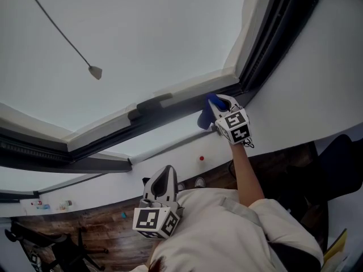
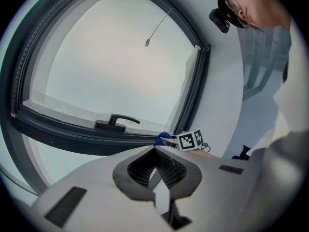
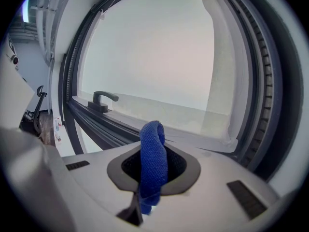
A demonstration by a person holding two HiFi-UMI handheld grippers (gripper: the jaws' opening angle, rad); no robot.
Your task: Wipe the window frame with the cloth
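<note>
The cloth nipped in the right gripper is a blue, coarse-looped knit, rough and matt. Both that gripper and the left gripper have smooth, matt grey plastic shells with dark, finely ribbed lining round the jaws. The window frame is dark and dull, with ribbed seal strips up its right side and a handle of the same matt finish, around a smooth, milky pane; the wall is plain matt white, the floor is brown grained wood, and the person's sleeve is soft pale fabric.
</note>
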